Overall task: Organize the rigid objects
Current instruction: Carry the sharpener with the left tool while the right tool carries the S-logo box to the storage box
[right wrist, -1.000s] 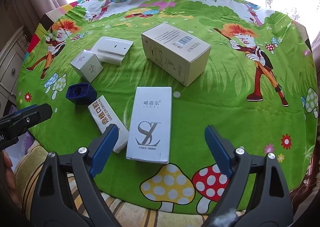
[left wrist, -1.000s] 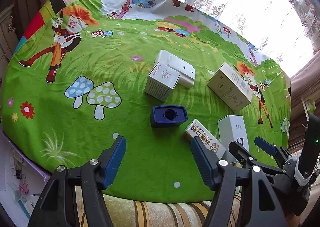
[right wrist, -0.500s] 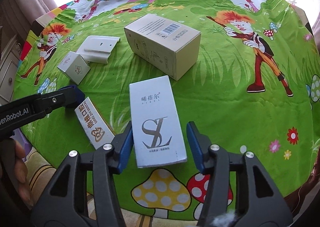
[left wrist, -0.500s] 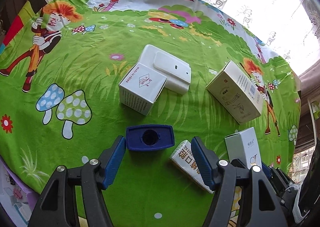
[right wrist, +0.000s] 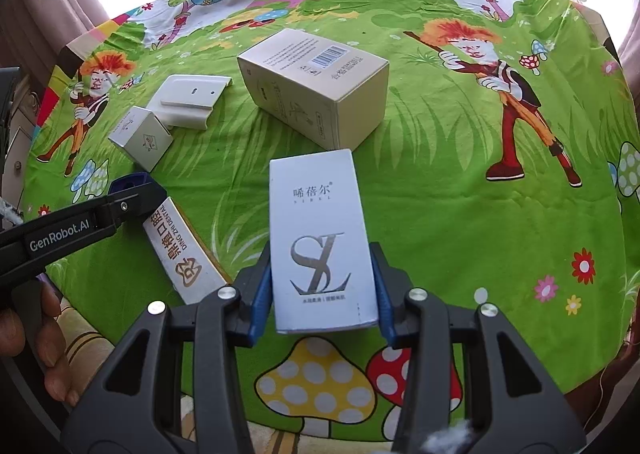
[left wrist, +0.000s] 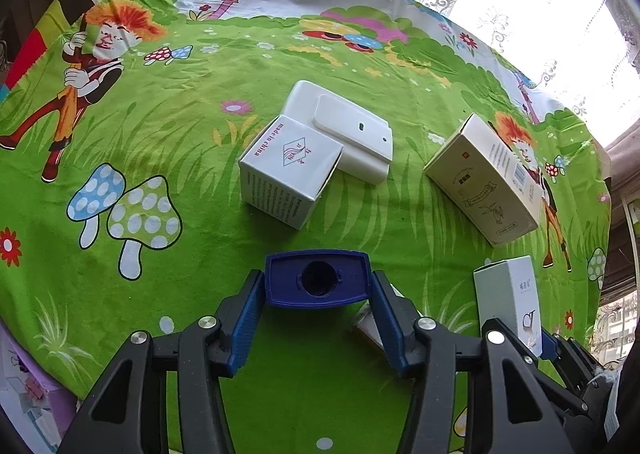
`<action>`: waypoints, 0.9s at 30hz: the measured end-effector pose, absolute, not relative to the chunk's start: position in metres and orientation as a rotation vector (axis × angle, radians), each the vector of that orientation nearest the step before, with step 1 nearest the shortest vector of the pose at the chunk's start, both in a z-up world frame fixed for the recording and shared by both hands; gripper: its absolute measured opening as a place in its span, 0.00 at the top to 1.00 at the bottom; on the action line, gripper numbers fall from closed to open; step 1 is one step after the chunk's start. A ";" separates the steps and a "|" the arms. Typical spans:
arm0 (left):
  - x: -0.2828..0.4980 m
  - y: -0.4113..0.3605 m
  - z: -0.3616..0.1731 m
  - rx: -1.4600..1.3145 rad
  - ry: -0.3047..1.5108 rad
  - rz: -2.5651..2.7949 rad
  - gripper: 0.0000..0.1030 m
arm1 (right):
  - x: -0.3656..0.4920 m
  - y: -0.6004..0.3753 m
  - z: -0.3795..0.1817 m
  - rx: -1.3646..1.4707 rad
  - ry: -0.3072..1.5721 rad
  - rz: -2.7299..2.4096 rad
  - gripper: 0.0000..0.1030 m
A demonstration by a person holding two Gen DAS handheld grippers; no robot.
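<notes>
L claw [left wrist: 318, 302] clamping the dark-blue plastic block with a round hole [left wrist: 318, 282] near the tabletop's front edge | R claw [right wrist: 320, 290] gripping the tall white printed carton [right wrist: 320, 238] there | risk: I am pinching only the ends, so either could be twisting loose.

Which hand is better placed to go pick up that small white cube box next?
Left, probably. The small white cube box lies just beyond the left gripper, though it grips the blue holder; the right gripper clamps the tall white box.
</notes>
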State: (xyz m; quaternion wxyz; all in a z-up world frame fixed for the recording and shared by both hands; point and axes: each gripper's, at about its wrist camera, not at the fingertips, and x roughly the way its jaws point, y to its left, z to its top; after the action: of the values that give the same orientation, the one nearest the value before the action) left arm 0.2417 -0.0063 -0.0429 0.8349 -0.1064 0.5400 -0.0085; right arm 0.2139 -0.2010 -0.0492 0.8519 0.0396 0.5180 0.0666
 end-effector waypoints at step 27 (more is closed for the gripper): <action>0.157 0.038 0.005 -0.334 0.997 0.016 0.48 | 0.179 -0.193 -0.005 0.049 0.944 0.154 0.55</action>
State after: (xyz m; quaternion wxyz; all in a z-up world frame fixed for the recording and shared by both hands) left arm 0.1574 0.0375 0.0052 0.8648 -0.1595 0.4760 0.0078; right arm 0.1792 -0.1935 -0.0050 0.8876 0.0236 0.4539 0.0741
